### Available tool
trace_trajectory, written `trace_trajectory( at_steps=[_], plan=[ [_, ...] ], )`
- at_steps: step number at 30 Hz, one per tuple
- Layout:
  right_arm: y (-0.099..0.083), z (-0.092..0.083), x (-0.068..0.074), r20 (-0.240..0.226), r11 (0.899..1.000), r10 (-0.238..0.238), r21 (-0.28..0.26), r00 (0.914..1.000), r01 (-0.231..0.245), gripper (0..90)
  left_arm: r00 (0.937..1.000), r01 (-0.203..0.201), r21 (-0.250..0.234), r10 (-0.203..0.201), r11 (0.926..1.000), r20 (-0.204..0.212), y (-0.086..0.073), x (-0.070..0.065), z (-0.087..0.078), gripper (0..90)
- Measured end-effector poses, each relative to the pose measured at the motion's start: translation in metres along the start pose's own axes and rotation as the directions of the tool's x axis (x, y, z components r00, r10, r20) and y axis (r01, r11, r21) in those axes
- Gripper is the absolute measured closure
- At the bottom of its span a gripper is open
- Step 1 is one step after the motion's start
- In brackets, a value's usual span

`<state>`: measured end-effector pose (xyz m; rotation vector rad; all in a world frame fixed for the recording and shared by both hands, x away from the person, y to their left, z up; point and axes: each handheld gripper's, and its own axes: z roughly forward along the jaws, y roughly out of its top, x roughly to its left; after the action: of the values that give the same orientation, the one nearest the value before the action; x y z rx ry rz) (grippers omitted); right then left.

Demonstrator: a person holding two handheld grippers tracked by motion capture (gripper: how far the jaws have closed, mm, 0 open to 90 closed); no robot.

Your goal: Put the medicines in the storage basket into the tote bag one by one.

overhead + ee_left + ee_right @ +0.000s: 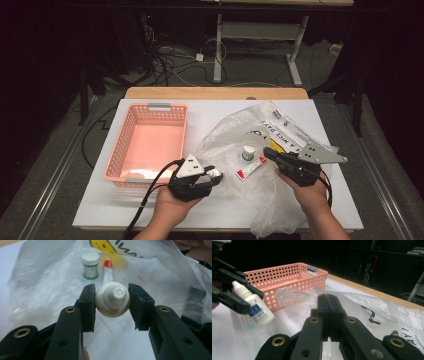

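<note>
A small white dropper bottle point(112, 303) with a blue label point(257, 310) is clamped between the jaws of my left gripper point(213, 176), just right of the pink basket's near corner, with its cap toward the left gripper's camera. A crumpled clear plastic bag point(235, 135) lies over the right half of the table. My right gripper point(327, 298) is shut, and the bag's film point(352, 302) is pinched at its tips. Inside the bag lie a white jar with a green band point(248, 153) and a white tube with a red end point(248, 171).
An empty pink perforated basket point(127, 131) stands at the left of the white tabletop point(110, 200). A printed flat packet point(287, 127) lies at the bag's far side. Past the table's wooden far edge point(215, 93) are cables and desk legs.
</note>
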<state>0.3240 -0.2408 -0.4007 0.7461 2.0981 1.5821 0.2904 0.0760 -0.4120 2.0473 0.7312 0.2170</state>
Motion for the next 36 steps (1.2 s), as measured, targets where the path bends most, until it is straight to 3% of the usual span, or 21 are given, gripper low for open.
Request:
trace_trajectory(
  at_steps=[14, 26, 36],
  plan=[
    [0.0, -0.001, -0.001, -0.001, 1.0, 0.005, -0.006, 1.0, -0.005, 90.0, 0.9976, -0.055, 0.018, 0.054, 0.9984, 0.042, 0.025, -0.015, 0.066, 58.3],
    [0.002, -0.004, -0.004, 0.005, 1.0, 0.01, -0.021, 0.9999, -0.01, 90.0, 0.9968, -0.069, 0.037, 0.068, 0.9969, 0.043, 0.035, -0.018, 0.112, 58.1],
    [0.003, -0.006, -0.006, 0.009, 1.0, 0.013, -0.029, 0.9999, -0.013, 90.0, 0.9968, -0.072, 0.089, 0.069, 0.9934, 0.04, 0.039, -0.021, 0.147, 58.0]
  ],
)
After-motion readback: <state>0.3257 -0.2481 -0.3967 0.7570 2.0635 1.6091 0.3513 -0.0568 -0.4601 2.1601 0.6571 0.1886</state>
